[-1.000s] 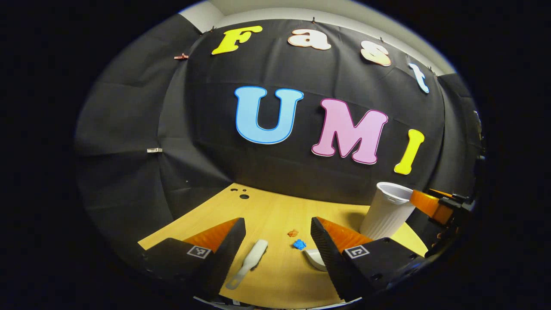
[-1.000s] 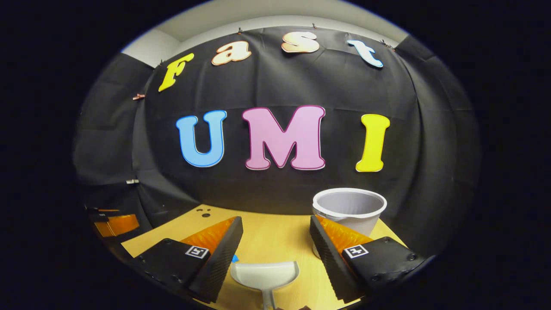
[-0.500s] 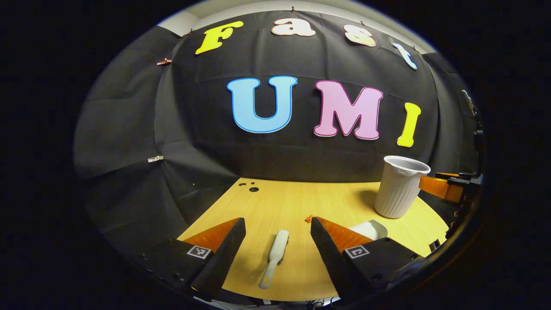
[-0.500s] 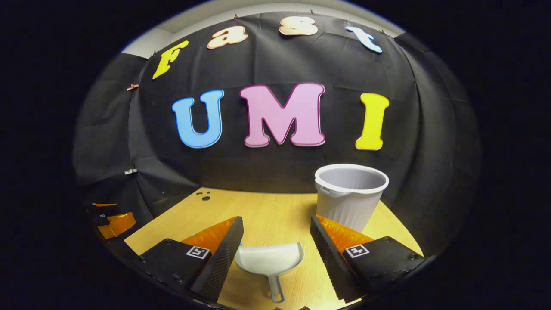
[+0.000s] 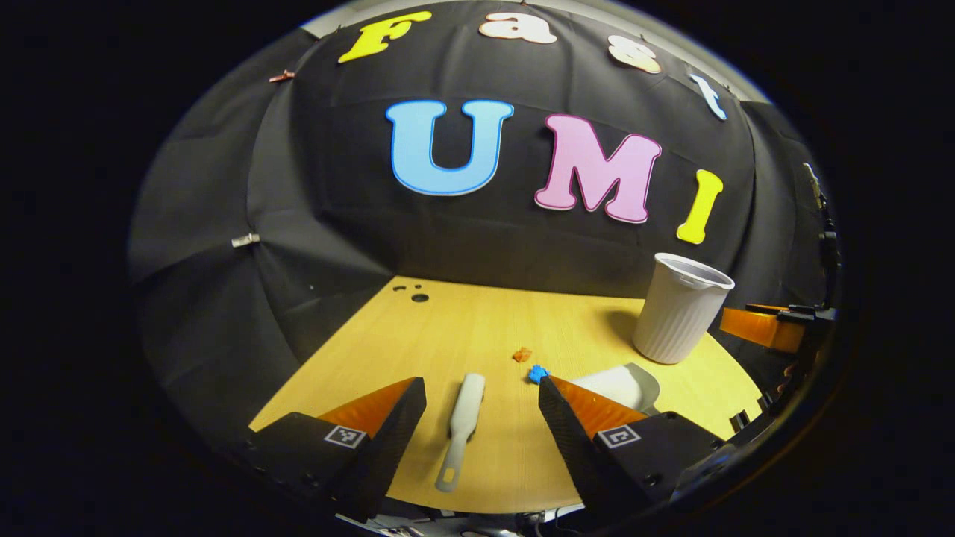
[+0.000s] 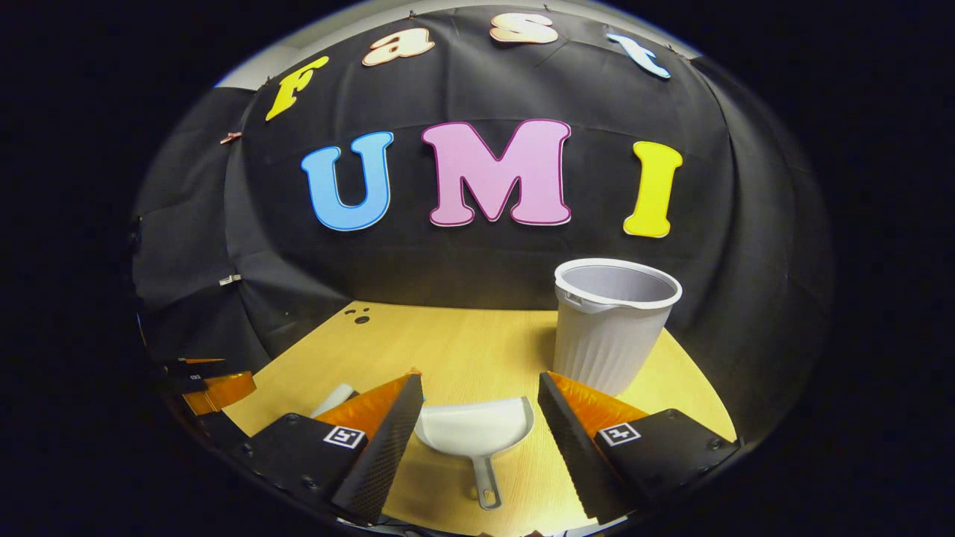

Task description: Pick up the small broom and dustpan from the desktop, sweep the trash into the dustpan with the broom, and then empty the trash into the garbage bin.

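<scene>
A small white broom (image 5: 462, 427) lies flat on the wooden desktop (image 5: 462, 328), handle toward me, between the fingers of my open left gripper (image 5: 482, 391), which hangs above it. A white dustpan (image 6: 474, 431) lies on the desk with its handle toward me, under my open right gripper (image 6: 480, 388). Two trash scraps, one orange (image 5: 522, 354) and one blue (image 5: 536, 372), rest between broom and dustpan (image 5: 619, 384). A white ribbed garbage bin (image 6: 612, 328) stands upright at the back right, also seen as the bin (image 5: 679, 307) in the left gripper view.
The other gripper (image 5: 768, 327) shows at the far right of the left gripper view, and the left one (image 6: 201, 384) at the left edge of the right gripper view. Small dark holes (image 5: 418, 296) mark the desk's far left corner. Black cloth walls close the desk behind.
Both views have tilted down and pulled back, so more desktop shows. The broom and the dustpan now lie more fully between each gripper's fingers. Nothing has been taken hold of.
</scene>
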`<state>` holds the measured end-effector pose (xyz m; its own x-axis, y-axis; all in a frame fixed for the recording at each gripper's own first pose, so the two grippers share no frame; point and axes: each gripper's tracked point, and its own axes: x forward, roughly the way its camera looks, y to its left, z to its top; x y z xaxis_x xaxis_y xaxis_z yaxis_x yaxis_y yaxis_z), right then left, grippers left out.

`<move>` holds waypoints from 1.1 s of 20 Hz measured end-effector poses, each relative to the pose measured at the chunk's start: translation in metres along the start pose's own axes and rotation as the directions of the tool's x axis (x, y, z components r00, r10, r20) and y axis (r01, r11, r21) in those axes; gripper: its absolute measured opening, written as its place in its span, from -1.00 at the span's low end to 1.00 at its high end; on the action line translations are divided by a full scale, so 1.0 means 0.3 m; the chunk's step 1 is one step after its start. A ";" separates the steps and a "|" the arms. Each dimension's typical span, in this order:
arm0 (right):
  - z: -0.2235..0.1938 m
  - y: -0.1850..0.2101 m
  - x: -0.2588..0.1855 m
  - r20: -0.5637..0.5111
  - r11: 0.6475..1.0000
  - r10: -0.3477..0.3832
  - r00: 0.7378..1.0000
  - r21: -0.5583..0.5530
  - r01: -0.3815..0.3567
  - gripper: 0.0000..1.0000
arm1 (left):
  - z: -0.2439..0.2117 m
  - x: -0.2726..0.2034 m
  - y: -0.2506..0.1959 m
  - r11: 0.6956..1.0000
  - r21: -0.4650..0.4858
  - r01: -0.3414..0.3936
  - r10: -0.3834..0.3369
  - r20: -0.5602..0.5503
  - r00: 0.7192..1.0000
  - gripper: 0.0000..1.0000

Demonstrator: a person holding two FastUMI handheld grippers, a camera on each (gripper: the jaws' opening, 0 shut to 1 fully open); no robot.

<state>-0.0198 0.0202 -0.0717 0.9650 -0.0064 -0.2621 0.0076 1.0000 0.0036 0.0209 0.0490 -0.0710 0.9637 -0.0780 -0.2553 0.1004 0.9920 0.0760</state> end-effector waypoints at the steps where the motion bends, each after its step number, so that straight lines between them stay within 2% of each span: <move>1: -0.009 -0.001 0.002 -0.008 1.000 0.000 1.000 -0.005 0.000 0.94 | -0.035 0.018 0.022 1.000 0.004 -0.012 0.012 -0.042 0.999 0.93; 5: -0.046 0.002 -0.007 -0.047 1.000 0.004 0.999 -0.025 -0.006 0.94 | -0.158 0.128 0.058 1.000 0.025 -0.012 0.016 -0.198 0.980 0.94; 9: -0.108 -0.023 -0.032 -0.099 1.000 -0.005 0.995 -0.029 0.002 0.94 | -0.299 0.257 0.072 0.997 0.069 0.025 0.002 -0.360 0.933 0.94; 14: -0.116 -0.147 -0.101 -0.089 0.993 -0.116 0.989 -0.005 0.115 0.96 | -0.464 0.398 0.135 0.993 0.117 0.016 0.050 -0.537 0.842 0.94; 17: -0.131 -0.219 -0.139 -0.101 0.980 -0.186 0.977 0.046 0.192 0.95 | -0.523 0.451 0.139 0.993 0.118 0.017 0.057 -0.597 0.800 0.94; 18: -0.136 -0.239 -0.152 -0.100 0.975 -0.207 0.973 0.063 0.213 0.95 | -0.537 0.457 0.140 0.993 0.119 0.021 0.057 -0.614 0.787 1.00; 19: -0.133 -0.253 -0.159 -0.098 0.970 -0.225 0.970 0.078 0.232 0.94 | -0.556 0.469 0.138 0.992 0.126 0.025 0.061 -0.631 0.773 0.90; 21: -0.140 -0.275 -0.168 -0.103 0.960 -0.251 0.963 0.102 0.261 0.95 | -0.580 0.491 0.138 0.989 0.145 0.029 0.071 -0.640 0.765 0.78; 22: -0.145 -0.278 -0.175 -0.106 0.956 -0.258 0.960 0.112 0.270 0.96 | -0.572 0.498 0.123 0.990 0.138 0.038 0.058 -0.628 0.776 0.71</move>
<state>-0.0827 -0.0626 -0.1002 0.8968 -0.2639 -0.3551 0.2969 0.9540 0.0409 0.1261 0.0908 -0.2716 0.5986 0.0591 -0.7989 0.1701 0.9651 0.1989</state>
